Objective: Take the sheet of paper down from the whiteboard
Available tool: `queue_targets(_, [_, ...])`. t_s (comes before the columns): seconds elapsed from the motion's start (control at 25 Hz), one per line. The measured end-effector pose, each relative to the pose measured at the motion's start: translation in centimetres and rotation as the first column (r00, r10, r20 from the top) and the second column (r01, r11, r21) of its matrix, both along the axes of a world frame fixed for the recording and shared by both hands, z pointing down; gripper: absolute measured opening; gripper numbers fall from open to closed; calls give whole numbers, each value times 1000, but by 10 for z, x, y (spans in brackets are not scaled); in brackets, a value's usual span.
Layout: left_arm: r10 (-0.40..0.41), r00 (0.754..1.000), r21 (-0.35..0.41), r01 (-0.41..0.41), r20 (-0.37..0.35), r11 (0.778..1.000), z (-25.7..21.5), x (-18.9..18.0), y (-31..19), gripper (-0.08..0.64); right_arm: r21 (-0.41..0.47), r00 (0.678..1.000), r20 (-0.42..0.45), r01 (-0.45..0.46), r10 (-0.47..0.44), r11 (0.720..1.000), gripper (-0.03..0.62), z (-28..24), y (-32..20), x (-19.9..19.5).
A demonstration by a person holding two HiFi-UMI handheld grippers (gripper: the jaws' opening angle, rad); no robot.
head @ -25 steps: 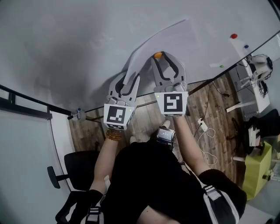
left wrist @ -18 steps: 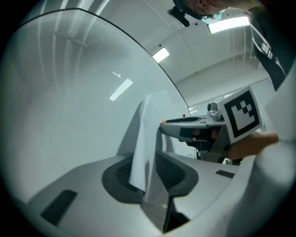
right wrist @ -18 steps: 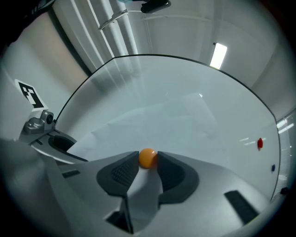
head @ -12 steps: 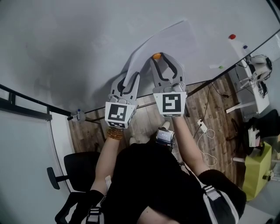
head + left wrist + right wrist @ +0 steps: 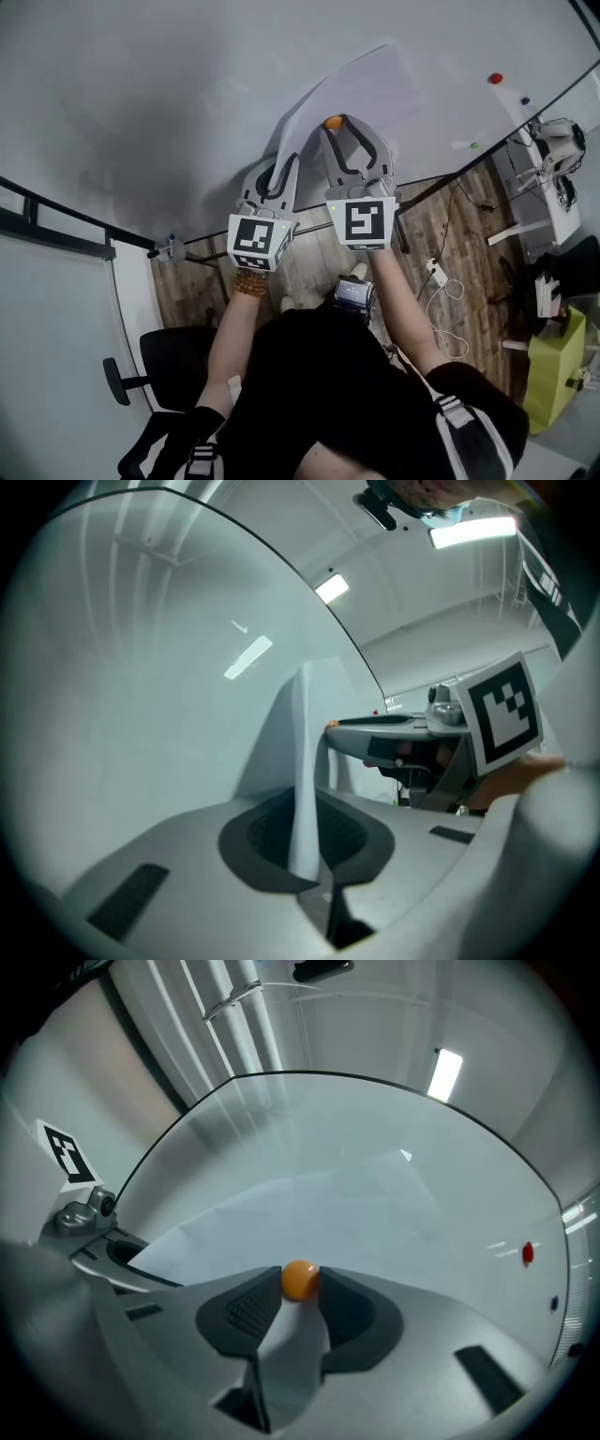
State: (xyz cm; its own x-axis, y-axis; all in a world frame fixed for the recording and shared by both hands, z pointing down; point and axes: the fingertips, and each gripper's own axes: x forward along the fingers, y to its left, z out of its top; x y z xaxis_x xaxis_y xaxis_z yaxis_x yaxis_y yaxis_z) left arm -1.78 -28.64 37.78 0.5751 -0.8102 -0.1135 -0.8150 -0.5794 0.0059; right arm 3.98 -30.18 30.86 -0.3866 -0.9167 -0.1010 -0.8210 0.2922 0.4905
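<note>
Hanging on the whiteboard (image 5: 141, 94), the sheet of paper (image 5: 352, 89) has a lifted edge pinched by my left tongs (image 5: 284, 167), which have just been closing. My right tongs (image 5: 336, 123) clasp its orange magnet (image 5: 333, 121); tugging before that lifts could tear the sheet.

Office: whiteboard (image 5: 141, 94), swivel chair (image 5: 164, 361)
</note>
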Motion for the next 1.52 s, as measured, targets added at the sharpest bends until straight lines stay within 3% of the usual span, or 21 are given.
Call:
queue_targets(0.36, [-17, 999, -39, 16, -40, 999, 2, -4, -6, 12, 2, 1000, 7, -2, 2, 1000, 121, 1, -1, -1])
queue_targets(1.52, [-21, 997, -55, 17, -73, 998, 2, -5, -8, 10, -4, 1000, 17, 13, -13, 1000, 120, 1, -1, -1])
